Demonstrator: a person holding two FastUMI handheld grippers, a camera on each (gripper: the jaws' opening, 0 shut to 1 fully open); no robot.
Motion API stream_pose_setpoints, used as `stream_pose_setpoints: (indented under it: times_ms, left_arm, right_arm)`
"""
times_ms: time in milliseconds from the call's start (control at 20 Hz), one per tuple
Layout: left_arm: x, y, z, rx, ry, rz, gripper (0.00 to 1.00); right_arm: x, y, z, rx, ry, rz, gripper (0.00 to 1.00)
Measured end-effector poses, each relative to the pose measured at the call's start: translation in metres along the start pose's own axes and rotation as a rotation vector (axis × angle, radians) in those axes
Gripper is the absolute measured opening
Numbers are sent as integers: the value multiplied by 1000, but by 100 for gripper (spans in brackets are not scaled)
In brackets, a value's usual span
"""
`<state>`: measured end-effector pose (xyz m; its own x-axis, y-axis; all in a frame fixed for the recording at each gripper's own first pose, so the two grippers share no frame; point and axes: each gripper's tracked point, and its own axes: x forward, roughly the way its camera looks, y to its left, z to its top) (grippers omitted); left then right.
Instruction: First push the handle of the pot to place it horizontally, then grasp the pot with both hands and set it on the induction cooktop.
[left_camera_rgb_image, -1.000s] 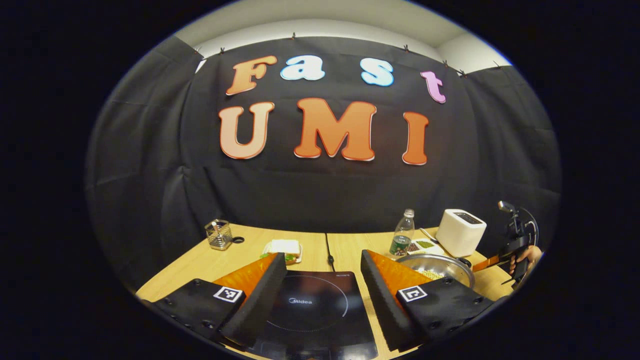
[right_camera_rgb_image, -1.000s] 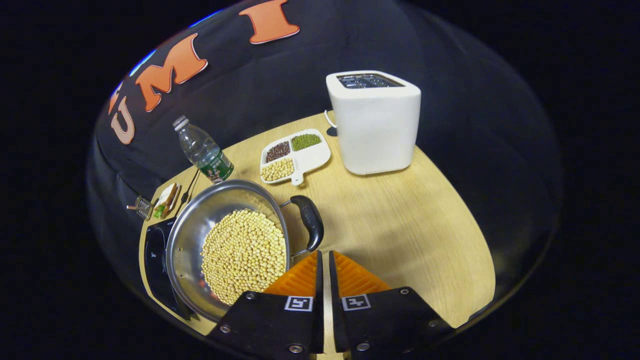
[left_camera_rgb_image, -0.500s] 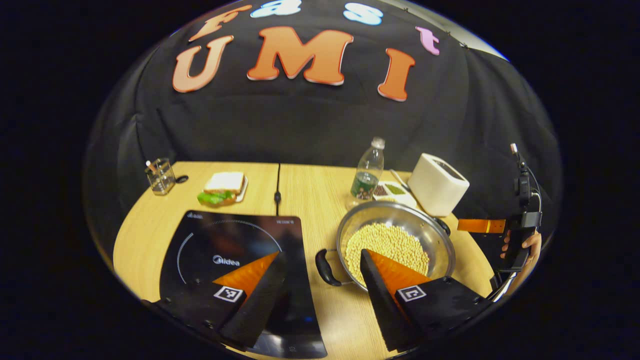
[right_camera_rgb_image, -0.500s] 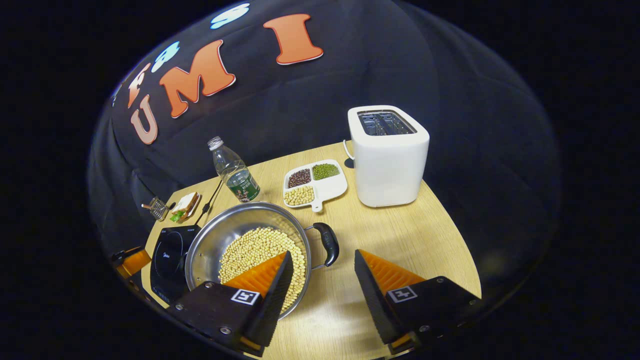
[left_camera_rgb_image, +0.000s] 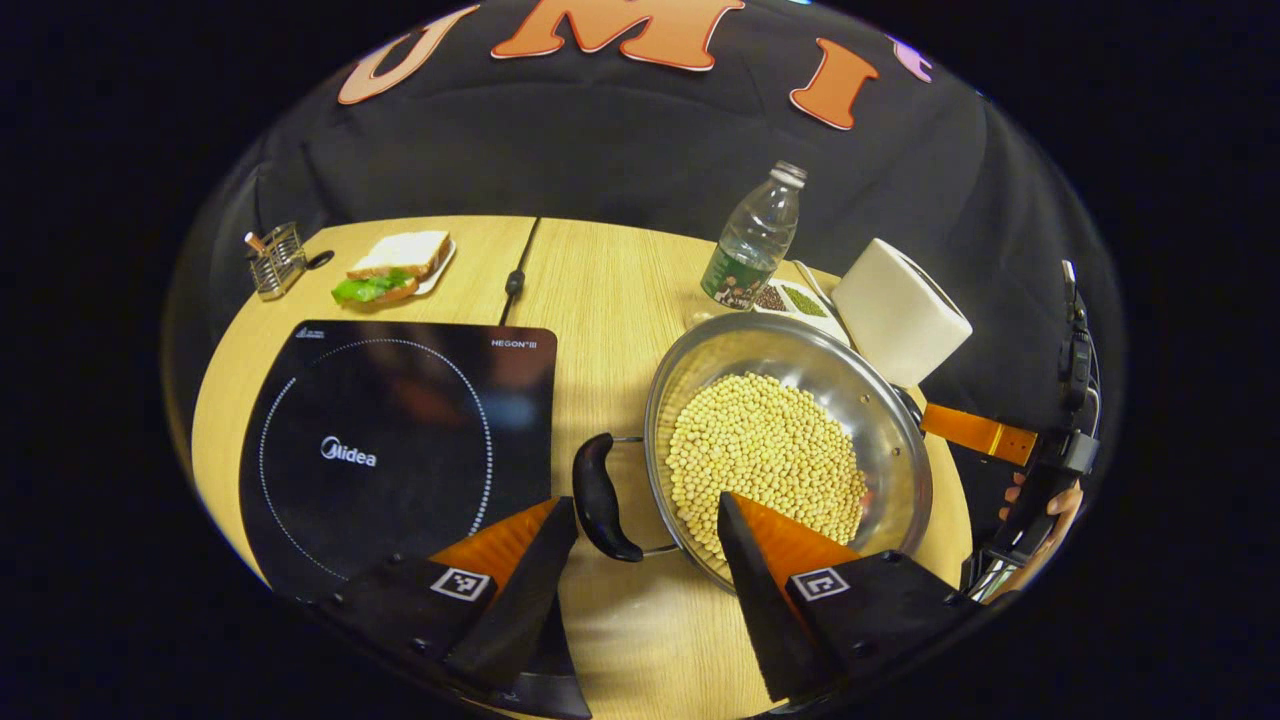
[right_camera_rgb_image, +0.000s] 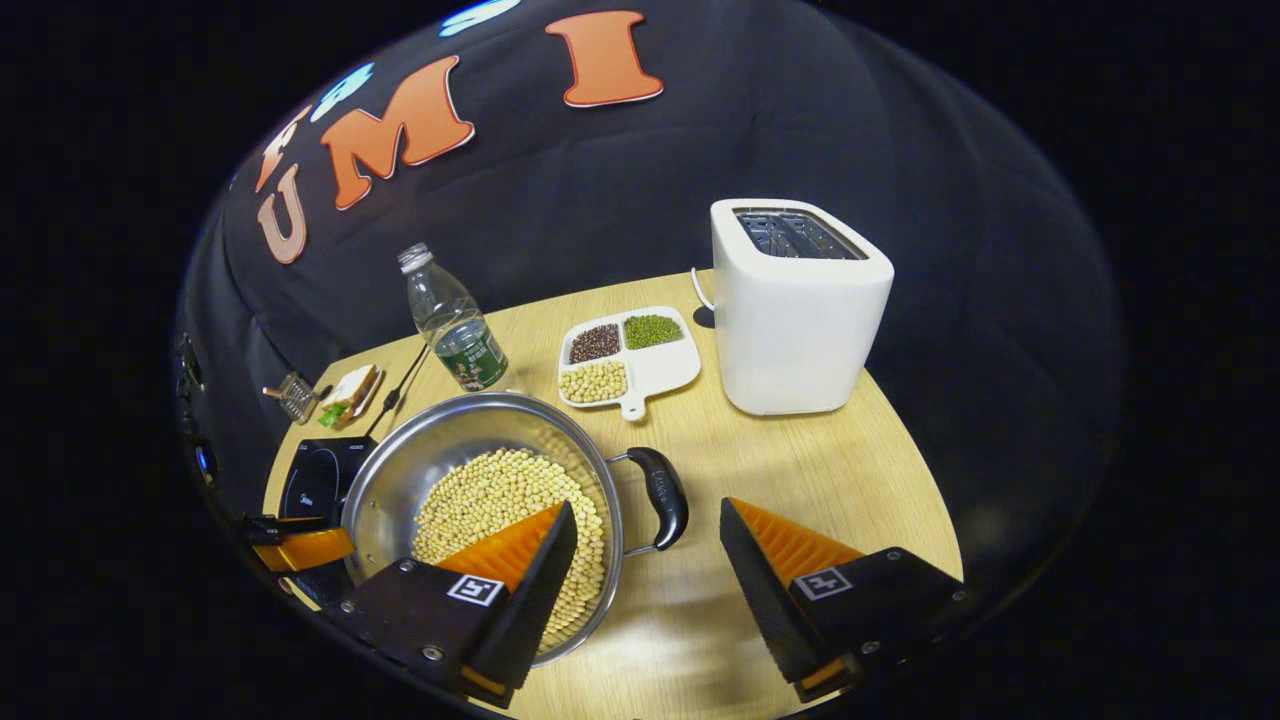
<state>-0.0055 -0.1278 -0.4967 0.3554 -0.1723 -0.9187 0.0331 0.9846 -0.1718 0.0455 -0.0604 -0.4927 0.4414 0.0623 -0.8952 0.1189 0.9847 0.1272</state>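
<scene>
You have a steel pot (left_camera_rgb_image: 790, 440) of pale beans (2 black side handles (left_camera_rgb_image: 600, 497), level) upright on the tabletop (left_camera_rgb_image: 620, 290), just beside the flat black induction cooktop (left_camera_rgb_image: 390, 440), not on it.

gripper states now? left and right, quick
Left gripper: open, holding nothing, straddling the pot's left handle.
Right gripper: open, holding nothing, straddling the pot's right handle.

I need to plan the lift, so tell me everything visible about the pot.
The pot is a shiny, wide, shallow metal pan, lidless, upright on the wooden table beside the induction cooktop. A layer of pale beans covers its bottom. Each side carries a black handle on wire brackets. Neither gripper touches it.
</scene>
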Motion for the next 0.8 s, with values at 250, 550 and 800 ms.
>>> stream_pose_setpoints:
  times_ms: [250,550,800]
  left_arm:
    - [23,-4,8,26,-10,1,94]
    - [53,-5,34,136,-64,54,86]
    - [77,-6,54,239,-116,132,78]
  right_arm:
    - [12,-13,-6,-32,19,-47,90]
    - [28,-30,-23,-41,73,-109,90]
    - [39,-27,-22,-60,67,-134,84]
